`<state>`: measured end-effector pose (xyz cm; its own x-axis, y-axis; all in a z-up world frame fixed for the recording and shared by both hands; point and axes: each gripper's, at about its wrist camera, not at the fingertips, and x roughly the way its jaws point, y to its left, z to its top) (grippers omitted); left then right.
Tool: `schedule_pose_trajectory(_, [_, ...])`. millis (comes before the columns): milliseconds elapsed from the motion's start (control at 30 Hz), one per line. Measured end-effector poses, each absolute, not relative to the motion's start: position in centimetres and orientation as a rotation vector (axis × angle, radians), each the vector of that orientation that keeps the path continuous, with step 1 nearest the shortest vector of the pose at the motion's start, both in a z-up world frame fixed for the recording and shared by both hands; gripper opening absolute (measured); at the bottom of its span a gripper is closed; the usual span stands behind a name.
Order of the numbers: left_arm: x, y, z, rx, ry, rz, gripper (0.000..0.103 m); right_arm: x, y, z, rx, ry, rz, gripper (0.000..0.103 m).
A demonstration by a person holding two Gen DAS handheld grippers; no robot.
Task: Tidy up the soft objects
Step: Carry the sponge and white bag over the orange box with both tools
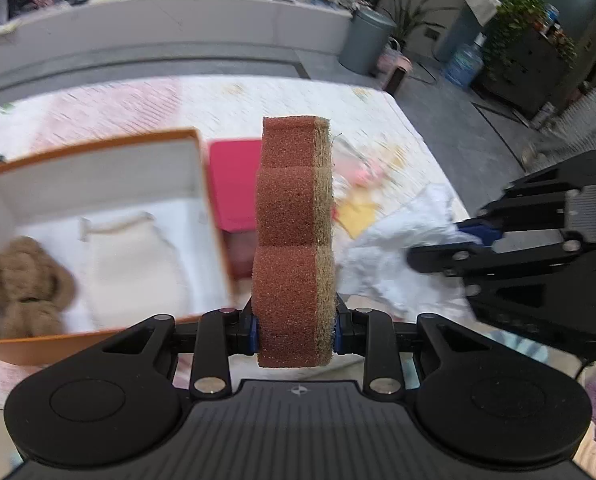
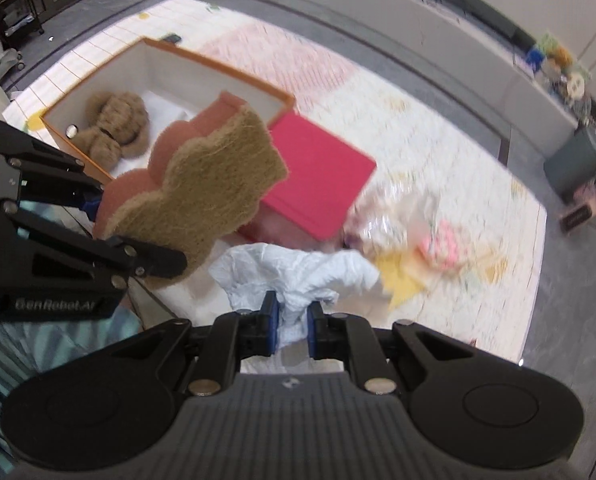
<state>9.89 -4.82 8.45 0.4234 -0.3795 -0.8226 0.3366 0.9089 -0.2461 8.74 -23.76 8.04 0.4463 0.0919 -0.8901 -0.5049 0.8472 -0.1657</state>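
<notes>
Nearest, the left gripper pinches a brown sponge upright; the right gripper at three o'clock clamps a crumpled white cloth. Beyond lies a pale quilted mat, an orange box with a teddy bear at ten o'clock, a pink box beside it, then grey floor and a bin.

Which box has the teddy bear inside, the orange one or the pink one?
The orange box: it is open, with the teddy bear inside. The pink box beside it shows none.
</notes>
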Motion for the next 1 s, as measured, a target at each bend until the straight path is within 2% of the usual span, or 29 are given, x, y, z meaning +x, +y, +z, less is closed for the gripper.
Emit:
schedule_pose_trajectory(400, [11.5,3.6,10.0,-0.055,1.024,-0.289,0.035,9.0,-15.4,14.3,-0.527,0.873,0.482,0.012])
schedule_pose_trajectory(667, [13.8,7.4,10.5,-0.082,1.025,-0.237,0.035,12.0,-10.4,17.5,-0.482,0.776,0.555,0.012])
schedule_pose_trajectory(767, [15.3,8.4,8.7,-0.1,1.059,-0.226,0.035,14.0,-8.9,15.7,-0.485,0.809,0.555,0.012])
schedule_pose_trajectory(1000, [19.1,9.5,2.3,-0.15,1.176,-0.2,0.035,19.5,-6.7,6.9,-0.447,0.951,0.548,0.012])
